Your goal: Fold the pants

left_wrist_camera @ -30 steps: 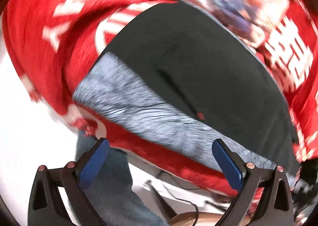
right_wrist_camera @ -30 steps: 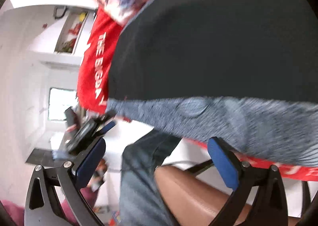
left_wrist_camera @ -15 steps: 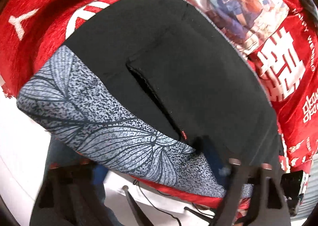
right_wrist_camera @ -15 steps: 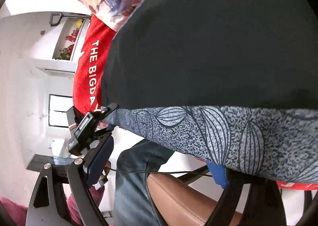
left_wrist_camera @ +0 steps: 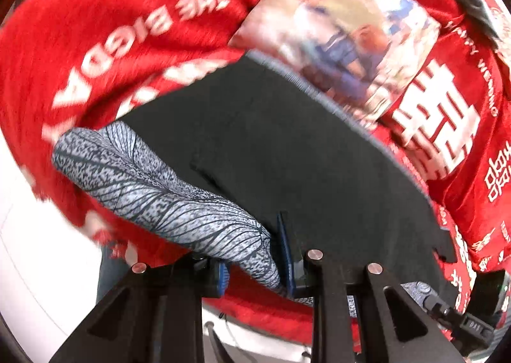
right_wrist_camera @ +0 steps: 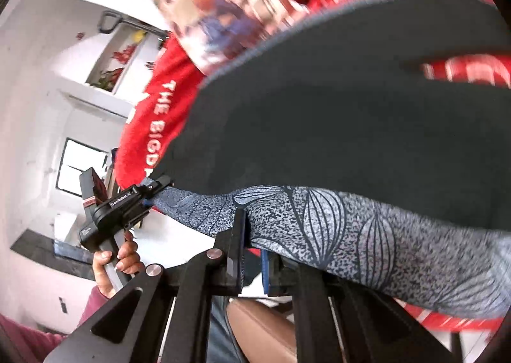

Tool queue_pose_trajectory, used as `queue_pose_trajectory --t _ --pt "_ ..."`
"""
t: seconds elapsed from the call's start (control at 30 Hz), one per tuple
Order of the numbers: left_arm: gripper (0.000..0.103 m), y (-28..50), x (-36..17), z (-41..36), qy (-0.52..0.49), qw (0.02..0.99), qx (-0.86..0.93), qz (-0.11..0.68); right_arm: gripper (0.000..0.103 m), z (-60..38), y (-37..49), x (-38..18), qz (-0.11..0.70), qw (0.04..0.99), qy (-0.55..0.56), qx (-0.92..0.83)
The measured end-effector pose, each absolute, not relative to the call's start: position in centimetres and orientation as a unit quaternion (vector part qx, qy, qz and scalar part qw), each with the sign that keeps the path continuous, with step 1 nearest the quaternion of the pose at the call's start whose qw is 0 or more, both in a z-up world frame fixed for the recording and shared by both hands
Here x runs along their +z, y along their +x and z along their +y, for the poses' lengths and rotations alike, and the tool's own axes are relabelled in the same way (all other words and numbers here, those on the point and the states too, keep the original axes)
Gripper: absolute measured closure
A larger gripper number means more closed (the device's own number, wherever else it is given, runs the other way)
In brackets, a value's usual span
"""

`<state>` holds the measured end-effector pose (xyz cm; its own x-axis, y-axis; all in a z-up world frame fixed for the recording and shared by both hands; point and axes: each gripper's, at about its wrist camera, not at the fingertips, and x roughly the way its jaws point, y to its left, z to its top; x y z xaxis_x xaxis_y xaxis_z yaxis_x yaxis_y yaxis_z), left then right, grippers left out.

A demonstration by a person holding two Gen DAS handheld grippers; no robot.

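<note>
The pants [left_wrist_camera: 287, 152] are black with a grey leaf-patterned waistband [left_wrist_camera: 153, 193], lying on a red printed blanket [left_wrist_camera: 105, 53]. My left gripper [left_wrist_camera: 254, 260] is shut on the waistband near its end. My right gripper [right_wrist_camera: 254, 254] is shut on the same waistband [right_wrist_camera: 367, 235] further along, with the black pants [right_wrist_camera: 335, 126] spreading beyond it. The left gripper [right_wrist_camera: 153, 193] also shows in the right wrist view, held by a hand and pinching the band's far end.
A cartoon-printed pillow [left_wrist_camera: 345, 31] lies on the blanket behind the pants; it also shows in the right wrist view [right_wrist_camera: 217, 11]. A brown seat [right_wrist_camera: 265, 331] and a jeans-clad leg are below the right gripper. A white wall with a shelf [right_wrist_camera: 111, 69] is at left.
Both grippers moved in to the waistband and closed on it; a second ago both were open and short of the band. The band now bunches between the pads.
</note>
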<state>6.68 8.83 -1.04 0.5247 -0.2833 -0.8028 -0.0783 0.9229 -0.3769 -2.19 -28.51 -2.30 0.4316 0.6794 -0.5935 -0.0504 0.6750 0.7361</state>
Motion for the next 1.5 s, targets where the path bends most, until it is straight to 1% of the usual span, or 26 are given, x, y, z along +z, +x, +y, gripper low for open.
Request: queue_pose_trajectory --t 0.1,0.17,0.27,0.33,0.5,0.67,0.77,0.83,0.87,0.9,0.93,0.97,1.0,1.07,1.13,1.23,1.27,1.3,1.37,1.43,1.5 --pt "0.075 9.3 1.4 7.2 -0.167 0.865 -0.064 0.468 0.094 -30.0 0.7 -0.1 0.466 0.789 0.323 0.236" --pt "0.075 12.0 3.3 5.4 -0.134 0.884 -0.069 0.442 0.094 -30.8 2.9 1.4 0.455 0.799 0.314 0.236" --pt "0.075 15.9 4.6 3.1 -0.103 0.899 -0.071 0.420 0.094 -31.9 7.0 2.8 0.448 0.812 0.295 0.230" --pt "0.075 19.3 4.3 1.9 -0.095 0.899 -0.068 0.422 0.094 -32.4 10.2 3.0 0.447 0.816 0.287 0.229" --pt "0.075 25.5 1.2 0.3 -0.086 0.890 -0.046 0.444 0.094 -33.6 17.7 -0.2 0.469 0.808 0.285 0.213" --pt "0.073 28.8 -2.4 -0.6 -0.064 0.873 -0.026 0.482 0.094 -34.3 22.7 -4.4 0.496 0.796 0.286 0.195" --pt "0.072 28.8 -2.2 -0.3 -0.071 0.873 -0.027 0.482 0.094 -34.7 23.7 -6.4 0.507 0.784 0.300 0.195" --pt "0.071 27.5 -0.4 0.2 -0.079 0.885 -0.026 0.458 0.089 -35.3 23.8 -6.5 0.505 0.775 0.321 0.203" --pt "0.064 26.9 0.6 0.2 -0.068 0.894 -0.019 0.442 0.078 -35.5 23.6 -6.2 0.506 0.772 0.325 0.206" --pt "0.037 26.2 1.4 0.3 -0.055 0.902 -0.010 0.428 0.065 -35.8 23.3 -5.7 0.502 0.773 0.327 0.209" --pt "0.018 25.1 2.7 0.4 -0.039 0.914 0.006 0.403 0.060 -36.0 22.8 -4.9 0.495 0.777 0.327 0.210" --pt "0.017 24.5 3.2 0.5 -0.033 0.920 0.010 0.389 0.051 -36.3 22.1 -4.2 0.487 0.783 0.326 0.210" --pt "0.017 24.1 3.4 0.5 -0.028 0.922 0.004 0.386 0.047 -36.4 21.3 -3.4 0.477 0.790 0.323 0.211" --pt "0.017 23.4 2.4 -0.3 -0.006 0.910 -0.018 0.415 0.047 -36.3 19.6 -2.1 0.462 0.803 0.309 0.216" --pt "0.017 22.9 0.5 -1.5 0.013 0.900 -0.020 0.435 0.047 -35.9 18.0 -2.0 0.461 0.805 0.295 0.226" --pt "0.017 22.7 -3.2 -2.7 0.025 0.878 -0.005 0.477 0.047 -35.2 17.2 -3.6 0.500 0.809 0.239 0.194" --pt "0.016 22.3 -3.9 -2.8 0.021 0.876 0.003 0.481 0.053 -35.4 17.1 -4.3 0.513 0.809 0.224 0.177" --pt "0.016 21.6 -3.9 -2.7 0.020 0.883 0.010 0.468 0.058 -36.1 16.9 -4.8 0.509 0.809 0.235 0.179" --pt "0.016 20.8 -3.2 -3.5 0.038 0.878 0.019 0.478 0.058 -37.7 15.8 -4.5 0.505 0.807 0.260 0.163" --pt "0.017 19.5 -2.2 -4.5 0.049 0.877 0.010 0.478 0.056 -39.5 13.5 -2.6 0.481 0.816 0.276 0.165" --pt "0.017 17.2 -0.8 -5.7 0.052 0.882 -0.022 0.467 0.045 -41.4 9.8 -0.2 0.457 0.840 0.253 0.145"
